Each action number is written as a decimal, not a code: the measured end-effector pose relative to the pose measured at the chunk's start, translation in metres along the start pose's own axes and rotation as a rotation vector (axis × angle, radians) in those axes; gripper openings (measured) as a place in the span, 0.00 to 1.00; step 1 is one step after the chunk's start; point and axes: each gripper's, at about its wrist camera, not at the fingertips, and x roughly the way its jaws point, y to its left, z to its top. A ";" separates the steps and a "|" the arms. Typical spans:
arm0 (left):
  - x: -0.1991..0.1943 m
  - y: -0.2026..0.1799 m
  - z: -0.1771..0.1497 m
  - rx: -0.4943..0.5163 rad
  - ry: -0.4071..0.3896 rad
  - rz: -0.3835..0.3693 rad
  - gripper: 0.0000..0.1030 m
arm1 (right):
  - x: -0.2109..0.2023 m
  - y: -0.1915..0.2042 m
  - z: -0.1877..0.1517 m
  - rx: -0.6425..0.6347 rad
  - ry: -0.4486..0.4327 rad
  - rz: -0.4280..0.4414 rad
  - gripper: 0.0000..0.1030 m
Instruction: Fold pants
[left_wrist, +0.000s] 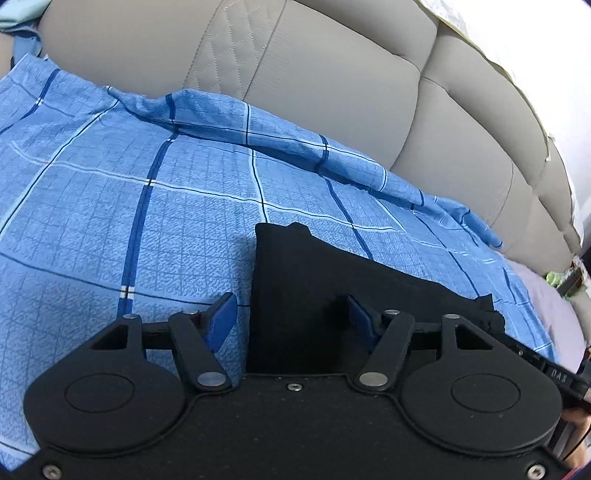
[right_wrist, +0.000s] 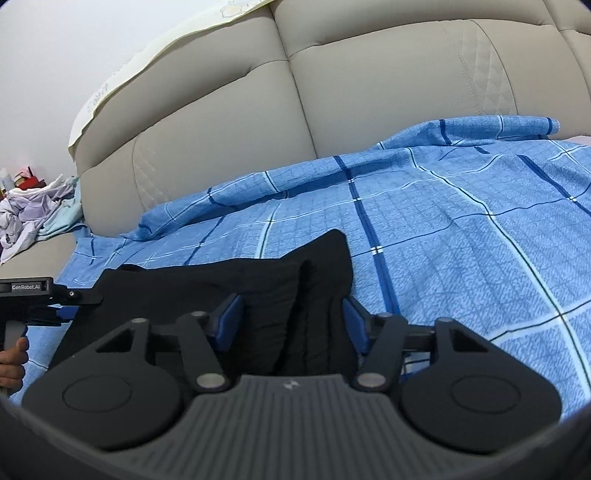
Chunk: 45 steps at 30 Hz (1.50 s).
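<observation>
One pair of black fabric pants (left_wrist: 317, 280) lies on the bed, on one blue checked cotton sheet (left_wrist: 110, 206) with dark and white grid lines. Behind the sheet, from 10 to 2 o'clock, stands one padded beige leather headboard (left_wrist: 332, 74).

Your left claw (left_wrist: 291, 317) has its two blue pads (left_wrist: 221, 321) standing part open. The left pad sits over bare sheet, just beside the straight pants edge; the right pad sits over the black cloth. The pants edge runs between them, and neither pad presses on it.

Your right claw (right_wrist: 291, 321) is likewise part open. A bunched fold of the pants (right_wrist: 288, 295) rises between its two blue pads (right_wrist: 231, 317). Whether they pinch the cloth cannot be told.

In the right wrist view, your left hand (right_wrist: 11, 363) grips the other tool's handle at 9 o'clock. One heap of pale laundry (right_wrist: 33, 214) lies beyond the bed at 10 o'clock.
</observation>
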 end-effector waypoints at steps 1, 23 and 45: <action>0.001 -0.001 0.001 0.007 0.000 0.001 0.61 | 0.002 -0.001 0.001 0.004 0.002 -0.003 0.61; 0.027 -0.010 0.014 0.029 0.024 -0.108 0.66 | 0.031 -0.032 0.019 0.133 0.075 0.203 0.51; 0.030 -0.041 0.007 0.191 -0.020 0.076 0.31 | 0.029 -0.009 0.018 0.094 0.084 0.229 0.29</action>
